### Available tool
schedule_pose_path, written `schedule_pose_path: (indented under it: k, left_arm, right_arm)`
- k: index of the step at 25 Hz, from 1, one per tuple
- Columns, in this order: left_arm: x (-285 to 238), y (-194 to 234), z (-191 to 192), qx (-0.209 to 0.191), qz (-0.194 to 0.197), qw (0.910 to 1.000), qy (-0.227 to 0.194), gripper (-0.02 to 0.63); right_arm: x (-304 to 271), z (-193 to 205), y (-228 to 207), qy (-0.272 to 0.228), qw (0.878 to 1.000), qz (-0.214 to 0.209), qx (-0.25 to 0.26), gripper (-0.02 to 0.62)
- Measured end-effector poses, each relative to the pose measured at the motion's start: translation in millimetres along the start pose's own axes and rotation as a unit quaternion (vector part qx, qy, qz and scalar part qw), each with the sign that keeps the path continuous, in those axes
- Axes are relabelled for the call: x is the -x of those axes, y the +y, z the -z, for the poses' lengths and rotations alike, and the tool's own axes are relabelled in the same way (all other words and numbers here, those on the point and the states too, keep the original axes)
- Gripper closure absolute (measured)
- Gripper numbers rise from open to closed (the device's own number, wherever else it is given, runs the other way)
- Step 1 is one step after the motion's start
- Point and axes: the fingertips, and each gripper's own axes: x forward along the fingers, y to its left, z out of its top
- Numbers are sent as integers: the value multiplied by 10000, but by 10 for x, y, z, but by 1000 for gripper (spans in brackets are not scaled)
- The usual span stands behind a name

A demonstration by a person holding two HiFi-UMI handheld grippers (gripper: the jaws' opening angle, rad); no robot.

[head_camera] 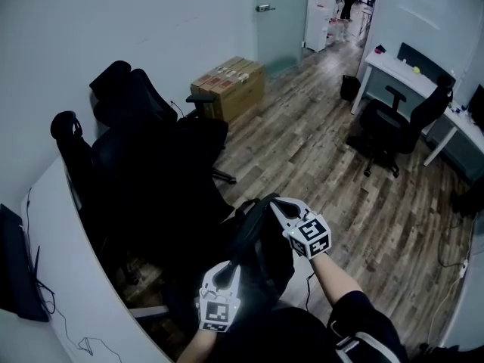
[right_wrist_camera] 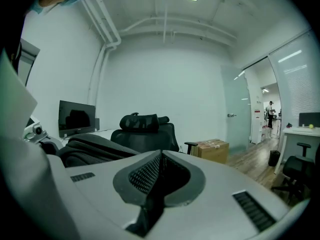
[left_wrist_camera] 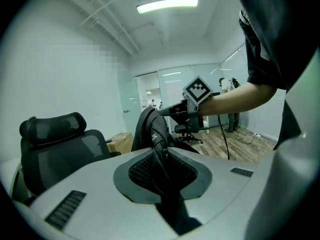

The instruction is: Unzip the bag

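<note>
Head view: black bag up in front of the body, between both hands; left gripper view: left hand-held gripper pinching fabric beside the zip, so hold that firm; right gripper view: right hand-held gripper shut, seemingly empty, so probably recheck the grab before tugging.

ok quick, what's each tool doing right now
Left tool: closed on the bag.
Right tool: closed, nothing seen between its jaws.
</note>
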Motion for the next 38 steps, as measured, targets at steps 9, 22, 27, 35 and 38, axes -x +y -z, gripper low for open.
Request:
schedule_pose_path:
  k: [9,22,27,35,38]
  left_arm:
    - [47,141,59,144,-170,9997,114,541]
    - [72,332,159,229,-377,9986,305,541]
    - [90,405,215,275,-400,9982,345,541]
    - [155,509,236,463,-497,9973,268,543]
    - [189,558,239,621,-616,9959,248,543]
  right_arm:
    - [-226,245,-413,113,9970,182,-744,549]
    - [-423,710,-863,357,9838,444,-1700,549]
    - [-488,879,-903,495,9789,463,-1929,549]
    - [-570,1029,-845,567,9675,581,-2397,549]
    - [-596,1004,-794,525,9630,454,-2604,549]
